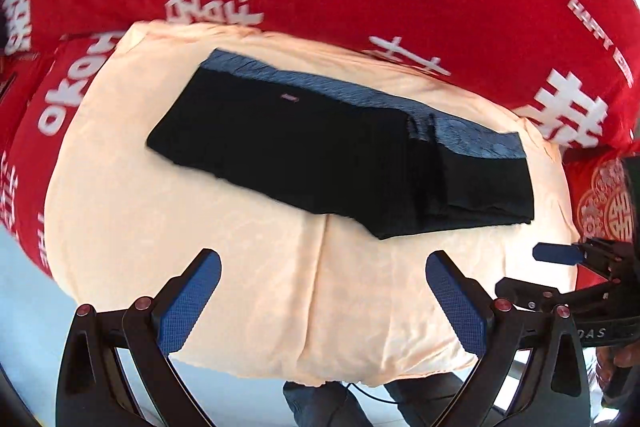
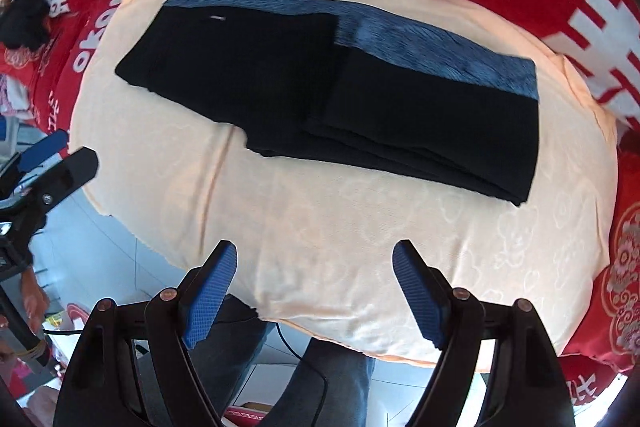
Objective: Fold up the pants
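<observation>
Two grippers, left gripper (image 1: 324, 301) and right gripper (image 2: 314, 297), jaws wide, holding nothing. Black pants (image 2: 340, 95) folded, lying toward far edge of peach cloth (image 2: 320, 239). Risk: snagging top layer, undoing fold.

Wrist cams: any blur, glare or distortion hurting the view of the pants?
Left wrist view: heavy fisheye bowing, pants slightly soft-edged, their black fabric showing almost no fold detail, no glare on them. Right wrist view: same bowing, sharper; layered edges readable on the pants, peach cloth bright but its pattern still shows.
</observation>
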{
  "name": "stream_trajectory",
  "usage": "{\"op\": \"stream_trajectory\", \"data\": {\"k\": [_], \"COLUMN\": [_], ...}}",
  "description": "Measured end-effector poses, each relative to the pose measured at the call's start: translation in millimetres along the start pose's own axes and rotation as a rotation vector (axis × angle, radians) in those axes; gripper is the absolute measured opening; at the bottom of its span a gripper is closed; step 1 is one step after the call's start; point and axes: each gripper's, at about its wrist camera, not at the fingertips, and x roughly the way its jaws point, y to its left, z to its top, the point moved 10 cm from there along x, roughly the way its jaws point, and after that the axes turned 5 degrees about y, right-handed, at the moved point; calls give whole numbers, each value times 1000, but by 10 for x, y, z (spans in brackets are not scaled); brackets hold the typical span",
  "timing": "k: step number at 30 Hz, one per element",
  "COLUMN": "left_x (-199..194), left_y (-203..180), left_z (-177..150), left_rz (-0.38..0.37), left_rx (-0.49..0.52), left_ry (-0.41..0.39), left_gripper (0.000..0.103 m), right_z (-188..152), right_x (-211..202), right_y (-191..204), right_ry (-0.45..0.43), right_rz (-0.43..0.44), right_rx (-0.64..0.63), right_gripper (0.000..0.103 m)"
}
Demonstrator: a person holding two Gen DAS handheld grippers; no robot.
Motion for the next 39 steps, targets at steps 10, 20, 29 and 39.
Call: {"op": "stream_trajectory", "data": {"k": [10, 20, 29, 39], "left_x": [76, 167, 264, 526], "left_y": [386, 576, 776, 889], "left_z": [-125, -168, -101, -122], "left_rz": [42, 59, 94, 87], "left_rx": [-104, -131, -153, -202], "left_ry": [33, 54, 62, 103], "left_gripper": [103, 103, 103, 103], "right_z": [72, 130, 200, 233], "right_x": [-41, -63, 8, 227], "right_y": [189, 225, 184, 193], "right_ry": [17, 12, 4, 23], "right_rz": [-43, -67, -68, -29], "right_rx": [-42, -35, -3, 34], "right_gripper": [83, 83, 83, 83]}}
